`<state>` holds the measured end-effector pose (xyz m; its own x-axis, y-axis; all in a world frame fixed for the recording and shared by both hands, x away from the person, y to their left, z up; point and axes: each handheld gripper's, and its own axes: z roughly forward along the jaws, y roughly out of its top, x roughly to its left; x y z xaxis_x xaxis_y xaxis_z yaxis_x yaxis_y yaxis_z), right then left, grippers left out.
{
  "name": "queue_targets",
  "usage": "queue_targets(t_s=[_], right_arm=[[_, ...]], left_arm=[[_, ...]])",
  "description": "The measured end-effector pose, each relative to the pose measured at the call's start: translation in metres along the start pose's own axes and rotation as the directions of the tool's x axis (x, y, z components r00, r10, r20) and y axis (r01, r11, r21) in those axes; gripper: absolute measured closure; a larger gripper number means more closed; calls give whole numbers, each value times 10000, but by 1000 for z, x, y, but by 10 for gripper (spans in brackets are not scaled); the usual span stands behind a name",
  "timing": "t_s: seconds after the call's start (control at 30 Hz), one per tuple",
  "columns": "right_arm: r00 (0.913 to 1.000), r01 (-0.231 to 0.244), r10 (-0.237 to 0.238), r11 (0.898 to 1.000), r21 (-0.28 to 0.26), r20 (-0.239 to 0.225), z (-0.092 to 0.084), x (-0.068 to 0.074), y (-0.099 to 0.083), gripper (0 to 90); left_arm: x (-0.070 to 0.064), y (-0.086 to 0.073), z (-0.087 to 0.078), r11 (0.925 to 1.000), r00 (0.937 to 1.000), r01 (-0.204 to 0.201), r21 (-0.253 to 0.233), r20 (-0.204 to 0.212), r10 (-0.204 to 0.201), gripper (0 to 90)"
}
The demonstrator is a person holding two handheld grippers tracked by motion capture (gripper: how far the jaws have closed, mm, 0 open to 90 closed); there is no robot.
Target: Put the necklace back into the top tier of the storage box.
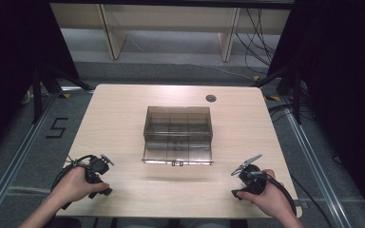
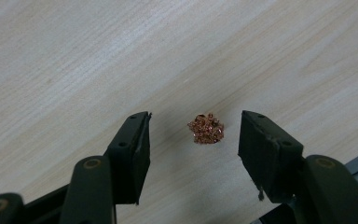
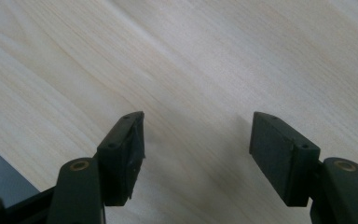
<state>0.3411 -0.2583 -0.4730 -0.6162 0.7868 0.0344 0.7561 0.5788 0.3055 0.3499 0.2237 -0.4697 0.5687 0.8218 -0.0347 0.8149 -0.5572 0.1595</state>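
Lying on the pale wood-grain table (image 2: 121, 56), a small crumpled lump of shiny copper-red material (image 2: 206, 129) sits between the two black jaws of the left gripper (image 2: 193, 135), touching neither; in the left gripper view it lies a little nearer the jaw on the right of that picture. The lump is roughly round, with no clear long axis and no end that points anywhere. The left gripper's jaws stand wide apart around it. In the high view the lump is too small to make out; the left gripper (image 1: 105, 160), held in the person's left hand (image 1: 76, 185), rests near the table's near-left corner.

Farther out, a smoky transparent plastic organiser box (image 1: 178, 135) with inner dividers stands at the middle of the table, its lid open. Its long axis runs parallel to the near edge, and the open lid reaches toward that near edge.

The right gripper (image 3: 196, 140) also has its jaws spread wide, with bare wood between them. In the high view this right gripper (image 1: 247, 166) sits near the near-right corner, held in the person's right hand (image 1: 266, 197).

A small round dark grommet (image 1: 211, 98) is set in the table near its far edge, right of centre.
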Motion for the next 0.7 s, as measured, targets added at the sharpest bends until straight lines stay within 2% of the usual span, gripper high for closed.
queue_targets(t_s=[0.1,0.13,0.2,0.23,0.27,0.3,0.33,0.37,0.47,0.53,0.57,0.6,0.7], right_arm=[[10000,-54,54,10000,30,-81,0,1,0,365],[9998,201,-201,9998,-87,12,0,0,0,365],[10000,-37,37,10000,6,61,-1,2,0,365],[9997,-234,235,9997,109,-73,0,3,0,365],[9997,-234,235,9997,109,-73,0,3,0,365],[10000,10,-10,10000,26,41,0,2,0,365],[9997,-235,235,9997,75,-26,-1,3,0,365],[10000,-22,22,10000,-1,33,-1,1,0,365],[9999,-166,166,9999,4,-40,-1,2,-1,365],[9999,-105,105,9999,14,-26,0,2,-1,365],[10000,69,-69,10000,-24,21,0,1,0,365],[9997,226,-227,9997,-100,-23,0,0,0,365],[9998,199,-199,9997,-109,-13,-1,1,0,365]], left_arm=[[-2,1,4,9998,10000,-77,208,-11,77,430],[-3,2,5,9993,9998,-204,306,-12,205,425],[-6,2,7,9994,9998,-180,303,-46,181,425],[-6,3,8,9990,9996,-265,349,-93,269,425],[-6,3,8,9986,9994,-306,421,-130,311,425],[-6,4,8,9987,9997,-232,449,-91,236,426],[-7,4,8,9987,9996,-238,441,-139,244,428],[-7,4,8,9987,9995,-276,423,-155,283,431],[-7,6,8,9982,9991,-373,459,-183,382,436],[-7,6,9,9982,9991,-368,478,-214,379,445],[-8,6,10,9985,9993,-297,465,-194,306,449],[-7,6,11,9978,9991,-398,525,-149,406,450],[-6,6,12,9963,9983,-555,661,-145,566,471]])
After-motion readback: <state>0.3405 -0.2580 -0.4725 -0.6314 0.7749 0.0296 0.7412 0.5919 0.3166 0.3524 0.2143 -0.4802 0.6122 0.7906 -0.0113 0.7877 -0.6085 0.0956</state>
